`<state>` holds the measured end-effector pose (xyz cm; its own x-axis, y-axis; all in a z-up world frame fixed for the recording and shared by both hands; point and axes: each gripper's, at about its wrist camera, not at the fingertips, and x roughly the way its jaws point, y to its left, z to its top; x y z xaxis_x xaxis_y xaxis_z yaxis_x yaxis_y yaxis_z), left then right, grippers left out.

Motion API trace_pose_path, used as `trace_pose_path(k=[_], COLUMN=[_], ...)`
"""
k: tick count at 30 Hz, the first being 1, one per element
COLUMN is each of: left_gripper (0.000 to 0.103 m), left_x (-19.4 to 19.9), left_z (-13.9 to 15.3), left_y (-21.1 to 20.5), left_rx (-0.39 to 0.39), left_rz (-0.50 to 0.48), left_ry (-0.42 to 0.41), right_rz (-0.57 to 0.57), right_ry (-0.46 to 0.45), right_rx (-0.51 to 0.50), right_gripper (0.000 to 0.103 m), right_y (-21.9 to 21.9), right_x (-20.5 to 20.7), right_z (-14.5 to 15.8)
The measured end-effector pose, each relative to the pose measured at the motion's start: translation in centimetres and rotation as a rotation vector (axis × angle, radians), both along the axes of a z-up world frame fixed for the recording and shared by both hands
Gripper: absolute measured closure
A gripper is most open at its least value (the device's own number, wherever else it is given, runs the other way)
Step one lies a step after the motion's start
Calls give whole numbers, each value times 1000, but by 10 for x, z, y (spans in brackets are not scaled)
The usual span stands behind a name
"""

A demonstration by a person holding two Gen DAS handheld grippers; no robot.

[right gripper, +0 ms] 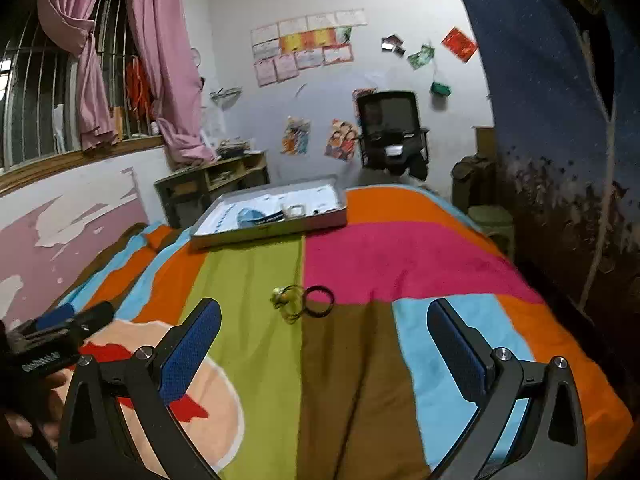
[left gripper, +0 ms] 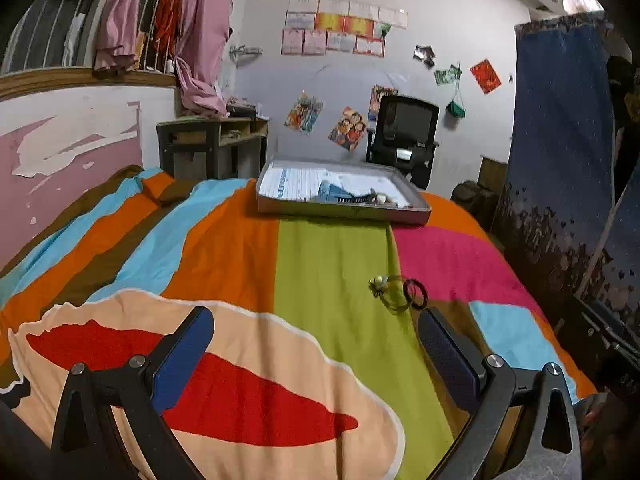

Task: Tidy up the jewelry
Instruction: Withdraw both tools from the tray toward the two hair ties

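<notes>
- Both grippers, left [left gripper: 316,344] and right [right gripper: 324,340], are spread wide, holding nothing.
- The gold trinket [right gripper: 286,300] and black ring [right gripper: 318,300] lie touching on the bed [right gripper: 400,260], well short of the tray [right gripper: 272,228].
- Pinch one piece alone, low against the cover.

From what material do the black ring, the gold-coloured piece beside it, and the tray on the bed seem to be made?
Black ring: thin, matt and dark, probably elastic or rubber; too small to be sure. Gold-coloured piece: shiny yellow glints suggest metal wire. Tray: grey, stiff, straight walls, perhaps cardboard or thin metal; the look leaves this open.
</notes>
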<state>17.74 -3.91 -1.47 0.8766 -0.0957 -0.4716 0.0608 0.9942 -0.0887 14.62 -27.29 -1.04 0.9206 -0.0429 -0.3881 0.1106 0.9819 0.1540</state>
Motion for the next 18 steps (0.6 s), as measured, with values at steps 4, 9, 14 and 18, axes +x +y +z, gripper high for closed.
trace_pose_path(k=[4, 9, 14, 18], left_gripper=[0, 0, 0, 0], left_x=[12, 30, 58, 86], left_z=[-5, -6, -17, -32], left_y=[-5, -12, -11, -13], left_rx=[35, 66, 55, 23], left_rz=[-3, -4, 38, 60], left_ry=[42, 71, 152, 197], right_rz=[76, 155, 269, 209], right_ry=[47, 50, 174, 232], right_rx=[58, 95, 212, 155], right_gripper=[1, 2, 2, 2], right_y=[-2, -8, -27, -39], right_x=[12, 43, 117, 170], right_z=[-6, -9, -29, -48])
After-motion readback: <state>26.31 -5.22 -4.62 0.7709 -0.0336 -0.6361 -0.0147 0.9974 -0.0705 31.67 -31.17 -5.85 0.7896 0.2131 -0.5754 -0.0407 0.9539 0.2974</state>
